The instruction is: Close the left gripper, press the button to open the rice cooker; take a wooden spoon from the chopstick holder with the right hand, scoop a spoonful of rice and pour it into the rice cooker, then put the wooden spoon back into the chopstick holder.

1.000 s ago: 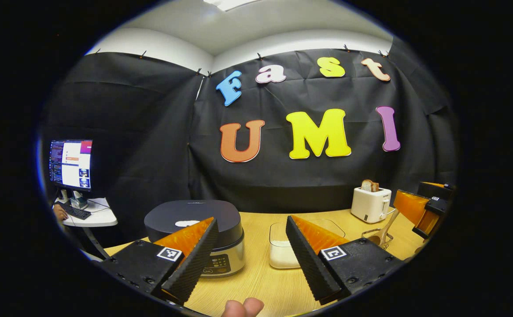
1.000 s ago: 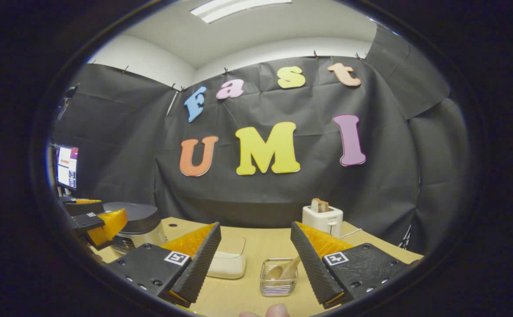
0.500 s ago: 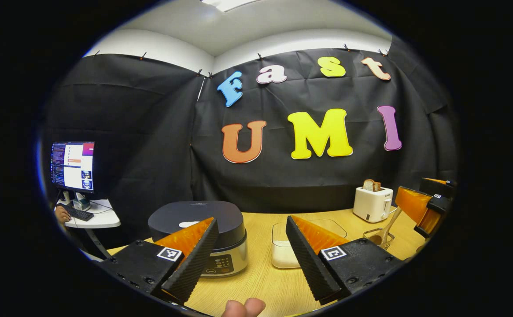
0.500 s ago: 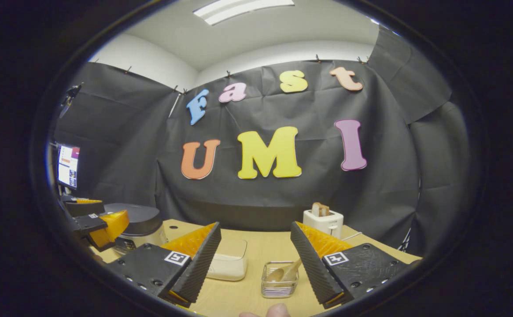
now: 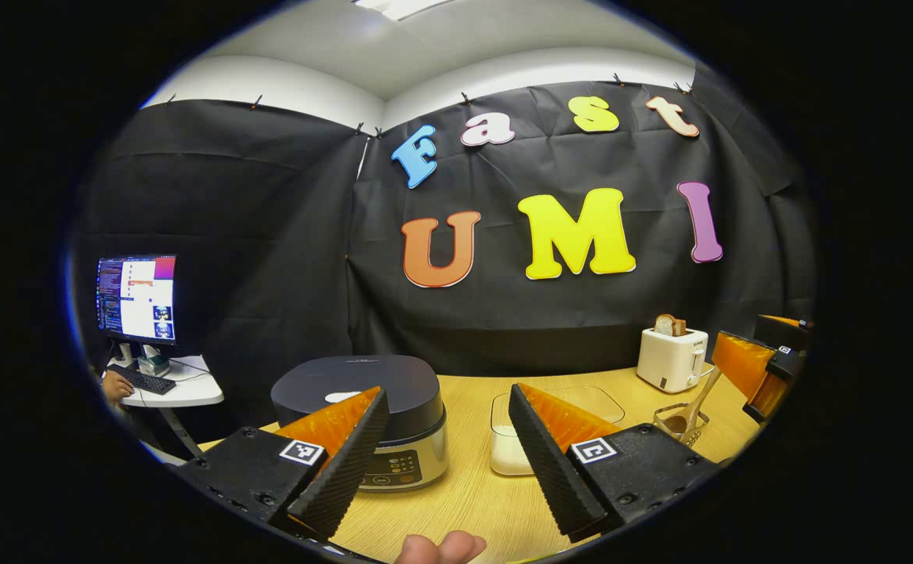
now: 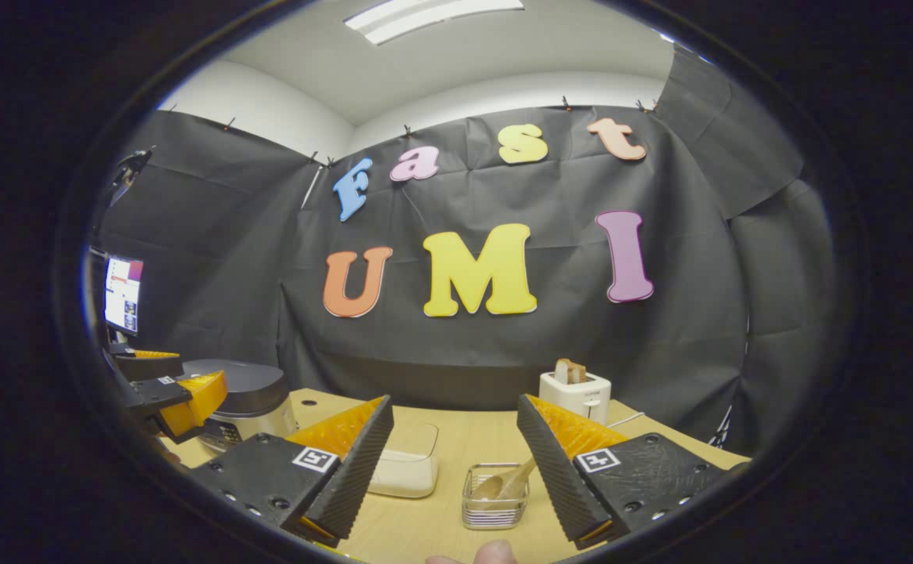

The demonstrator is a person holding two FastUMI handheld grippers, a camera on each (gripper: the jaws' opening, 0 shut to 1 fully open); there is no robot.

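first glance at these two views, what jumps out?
Each view has its own open hand-held gripper up front, the left one aimed between the closed dark-lidded rice cooker and the clear rice container. The right one frames the clear chopstick holder, with the wooden spoon leaning in it. A white toaster with bread sits at the back of the wooden table.

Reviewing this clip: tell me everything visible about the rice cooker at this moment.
The rice cooker is a squat, rounded appliance with a dark matte lid, shut flat, bearing a pale oval mark on top. Below it sits a shiny silver-looking body with a small front control panel of buttons. It stands upright on the wooden table, left of the clear rice container and apart from it. Nothing touches it; the left hand-held gripper hovers open before it.
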